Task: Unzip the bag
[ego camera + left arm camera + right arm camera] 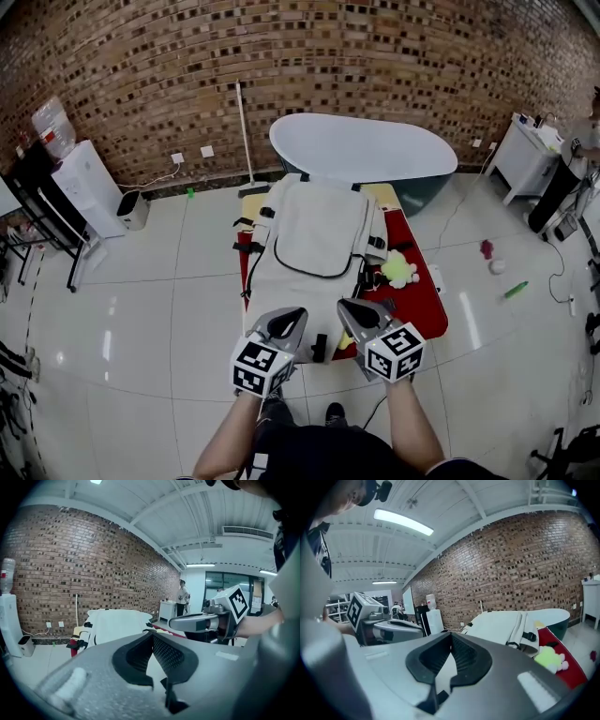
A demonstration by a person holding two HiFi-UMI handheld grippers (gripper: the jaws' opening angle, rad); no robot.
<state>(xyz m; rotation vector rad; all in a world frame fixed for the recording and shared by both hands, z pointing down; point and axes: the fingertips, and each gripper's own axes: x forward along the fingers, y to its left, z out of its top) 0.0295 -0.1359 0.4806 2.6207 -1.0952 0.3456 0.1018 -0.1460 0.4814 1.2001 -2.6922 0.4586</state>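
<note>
Bag [314, 234] lies flat in head view — gripper views alone show left tool [152, 633] and right tool [450, 634] closed, empty.

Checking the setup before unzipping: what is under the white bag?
A red cloth shows round the bag, with a yellow edge at its far end. What lies directly beneath is covered.

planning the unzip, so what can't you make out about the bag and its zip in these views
Zipper pull: too small to find on the bag in the head view.
Bag's near end: partly hidden behind the left claw and right claw, head view.
Bag's top face: both gripper views see it nearly edge-on, each claw's own body covering its near part.
</note>
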